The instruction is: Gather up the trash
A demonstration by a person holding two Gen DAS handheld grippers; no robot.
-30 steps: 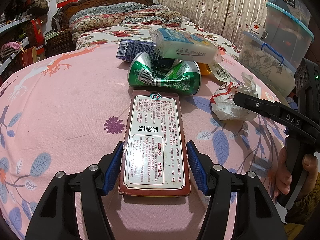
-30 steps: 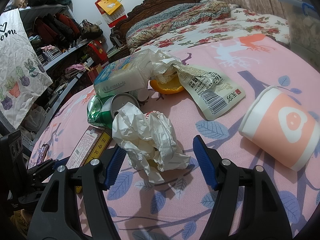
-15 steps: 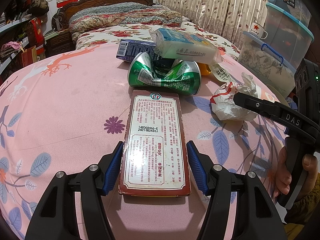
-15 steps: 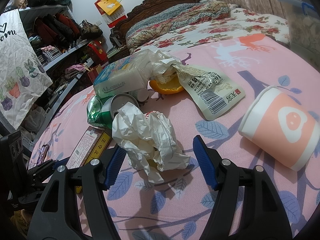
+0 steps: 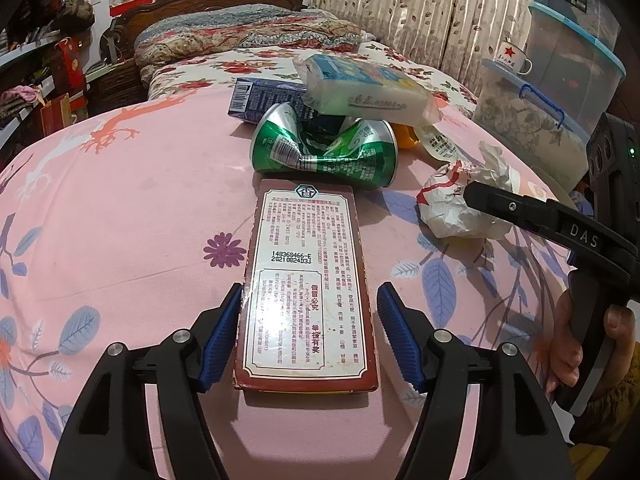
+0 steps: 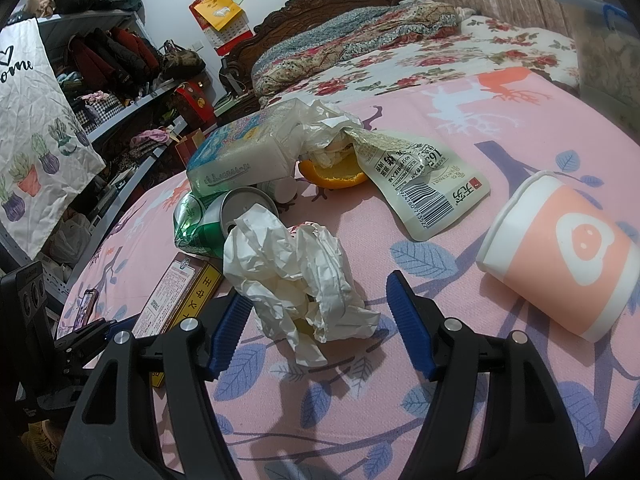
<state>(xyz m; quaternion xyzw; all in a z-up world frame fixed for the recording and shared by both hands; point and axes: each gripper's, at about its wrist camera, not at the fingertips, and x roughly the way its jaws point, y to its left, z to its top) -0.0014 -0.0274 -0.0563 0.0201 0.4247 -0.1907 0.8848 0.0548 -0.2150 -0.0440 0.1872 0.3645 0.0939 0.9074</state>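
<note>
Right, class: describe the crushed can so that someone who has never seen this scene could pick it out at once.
Start at the pink cloth with its leaf print, and find the heap of litter on it. The can lies on its side just beyond the flat red box, under the tissue pack. It is the only shiny green metal thing there, dented in the middle.

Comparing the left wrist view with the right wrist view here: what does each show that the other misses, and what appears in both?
Only the left wrist view shows the blue carton and a hand gripping the right gripper's handle. Only the right wrist view shows the pink paper cup, lying on its side, and the orange peel's inside. Both show the red box, the crushed green can, the tissue pack and the crumpled paper.
</note>
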